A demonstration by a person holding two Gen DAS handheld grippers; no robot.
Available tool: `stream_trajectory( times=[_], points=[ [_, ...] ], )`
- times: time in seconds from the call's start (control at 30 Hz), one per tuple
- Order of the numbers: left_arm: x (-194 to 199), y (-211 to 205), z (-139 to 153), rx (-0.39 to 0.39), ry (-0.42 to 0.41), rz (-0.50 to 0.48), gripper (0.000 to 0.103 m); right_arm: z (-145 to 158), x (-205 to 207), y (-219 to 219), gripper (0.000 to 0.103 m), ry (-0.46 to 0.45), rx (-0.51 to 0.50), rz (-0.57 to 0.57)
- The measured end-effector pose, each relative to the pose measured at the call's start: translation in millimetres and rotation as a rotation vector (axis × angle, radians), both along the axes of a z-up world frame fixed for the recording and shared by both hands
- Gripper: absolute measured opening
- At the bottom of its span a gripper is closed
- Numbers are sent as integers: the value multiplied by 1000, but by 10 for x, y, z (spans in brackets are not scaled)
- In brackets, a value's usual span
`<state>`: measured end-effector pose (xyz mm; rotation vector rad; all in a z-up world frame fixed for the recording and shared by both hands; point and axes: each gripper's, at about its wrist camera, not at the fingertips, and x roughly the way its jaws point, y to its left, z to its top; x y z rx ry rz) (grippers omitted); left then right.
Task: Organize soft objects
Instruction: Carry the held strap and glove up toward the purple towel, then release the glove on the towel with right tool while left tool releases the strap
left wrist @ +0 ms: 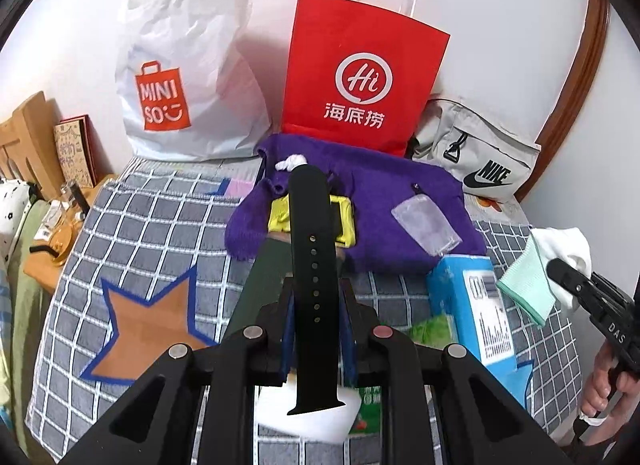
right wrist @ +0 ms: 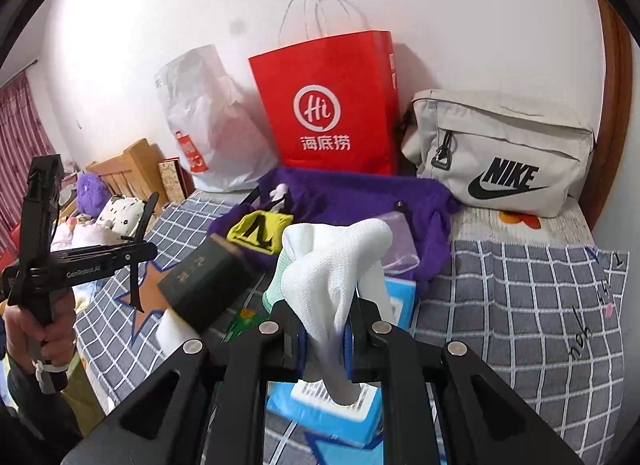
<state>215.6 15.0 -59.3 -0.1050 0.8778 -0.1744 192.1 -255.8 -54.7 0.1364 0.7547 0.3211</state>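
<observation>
Purple knitwear (left wrist: 360, 201) lay on the checked bed (left wrist: 160, 225) before a red "Hi" paper bag (left wrist: 360, 77), a white MINISO bag (left wrist: 184, 77) to its left and a grey NIKE pouch (right wrist: 500, 153) to its right. The left hand-held gripper (left wrist: 316, 305) clamped a black watch strap (left wrist: 312, 249), hiding a dark green box (right wrist: 208, 277) that the right view showed. The right hand-held gripper (right wrist: 326, 329) pinched a white glove (right wrist: 332, 265) above a blue barcoded pack (right wrist: 340, 409).
</observation>
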Motion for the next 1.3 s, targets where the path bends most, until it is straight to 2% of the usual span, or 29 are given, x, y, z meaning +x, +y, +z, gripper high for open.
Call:
stream_trajectory(
  times=[0.4,0.7,0.93,1.1,1.3],
  points=[
    [448,-75,6,10,-2,-17,19,-53,650,0,14,10,-26,-17],
    [805,-121,33,20,0,-23,19,-83,1169,97,15,24,-37,23],
    [1175,-230,-109,7,33,-48,19,-450,1524,197,15,95,-69,66],
    [1439,-340,-235,-4,61,-76,19,-668,1651,140,15,137,-52,70],
    [1713,-456,-445,19,119,-94,19,-887,1743,168,15,189,-52,117]
  ],
)
